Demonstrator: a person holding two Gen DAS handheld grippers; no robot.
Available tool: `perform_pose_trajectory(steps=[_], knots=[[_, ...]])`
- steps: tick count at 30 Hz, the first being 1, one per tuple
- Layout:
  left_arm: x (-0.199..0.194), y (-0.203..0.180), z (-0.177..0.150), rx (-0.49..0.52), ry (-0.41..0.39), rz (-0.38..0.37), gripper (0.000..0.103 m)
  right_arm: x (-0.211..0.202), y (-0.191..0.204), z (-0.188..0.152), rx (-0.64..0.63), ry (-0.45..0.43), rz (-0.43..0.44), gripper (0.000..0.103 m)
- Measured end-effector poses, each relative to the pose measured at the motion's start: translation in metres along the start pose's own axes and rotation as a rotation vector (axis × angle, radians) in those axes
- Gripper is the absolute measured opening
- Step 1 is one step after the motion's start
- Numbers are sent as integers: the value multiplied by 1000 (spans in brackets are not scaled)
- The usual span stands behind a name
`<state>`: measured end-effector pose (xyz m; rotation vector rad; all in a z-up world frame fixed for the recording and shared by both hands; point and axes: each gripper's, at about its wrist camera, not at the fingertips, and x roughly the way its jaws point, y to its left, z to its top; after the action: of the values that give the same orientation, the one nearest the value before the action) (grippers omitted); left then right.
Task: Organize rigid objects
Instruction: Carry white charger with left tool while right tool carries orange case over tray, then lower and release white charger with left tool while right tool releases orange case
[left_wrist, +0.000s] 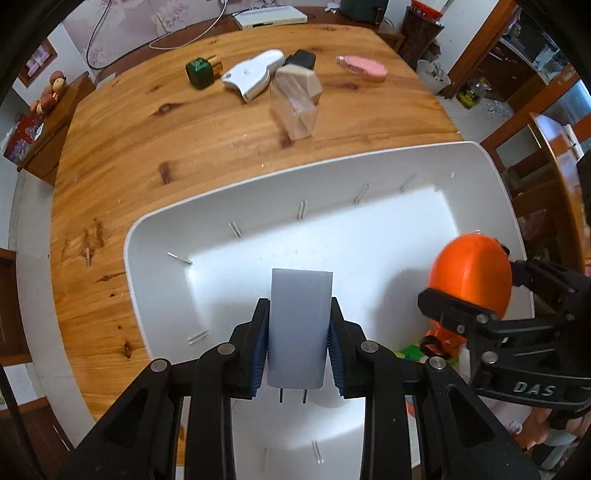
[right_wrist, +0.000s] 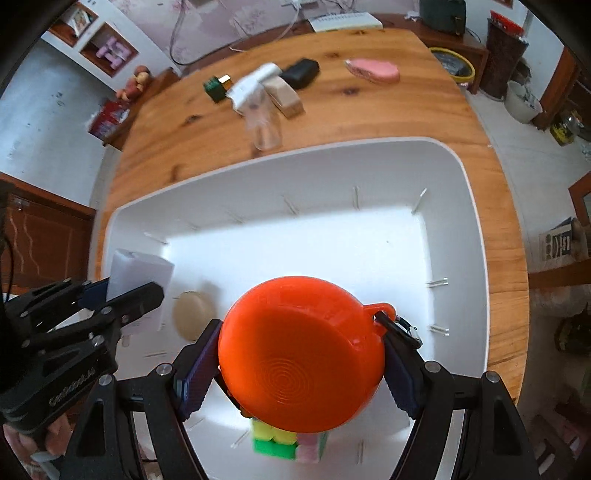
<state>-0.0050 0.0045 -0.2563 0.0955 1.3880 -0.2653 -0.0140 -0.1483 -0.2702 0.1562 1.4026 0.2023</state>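
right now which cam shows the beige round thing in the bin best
The right wrist view: the beige round piece lies on the white bin's floor, partly behind the left gripper. The left wrist view does not show it.

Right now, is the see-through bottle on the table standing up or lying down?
Lying down. The clear bottle rests on its side on the wooden table, outside the white bin, its beige cap pointing away.

Both handheld grippers, the left gripper (left_wrist: 298, 345) and the right gripper (right_wrist: 297, 365), are black plastic linkages with silver round pivot screws, ribbed dark-blue finger pads (left_wrist: 259, 354) and raised lettering.
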Motion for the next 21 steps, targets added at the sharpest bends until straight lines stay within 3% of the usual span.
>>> perform_pose_trajectory(steps=[5, 21], knots=[[19, -3, 5, -1, 23, 14, 31, 9, 2, 13, -25, -20, -23, 79], [47, -3, 15, -25, 49, 54, 30, 63, -10, 34, -47, 80, -125, 79]])
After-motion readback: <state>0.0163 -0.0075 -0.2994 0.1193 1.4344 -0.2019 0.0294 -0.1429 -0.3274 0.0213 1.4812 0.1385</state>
